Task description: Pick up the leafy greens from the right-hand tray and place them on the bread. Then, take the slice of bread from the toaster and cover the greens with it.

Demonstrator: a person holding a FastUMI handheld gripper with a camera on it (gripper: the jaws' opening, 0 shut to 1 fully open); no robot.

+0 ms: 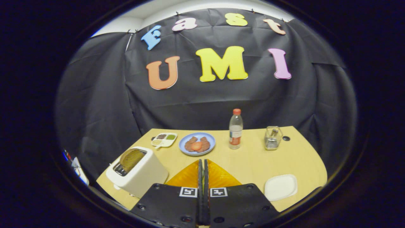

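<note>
One table (253,158) carries everything. One toaster (136,171), left of the gripper (202,164), holds one bread slice (131,159). Beyond the fingers, pressed together on nothing: one plate (196,143), one bottle (235,129). One white tray (280,187) lies to the right.

A white toaster (136,172) is seen left of the claw (202,164), with a brown bread slice (131,159) standing upright in its slot, top edge exposed. A white tray (280,187) is placed to the right of the closed fingers; no contents can be made out on it. Beyond the fingers a blue plate (196,143) is set, loaded with brown bread (191,143) and a round orange-red piece (196,146) on top.
</note>
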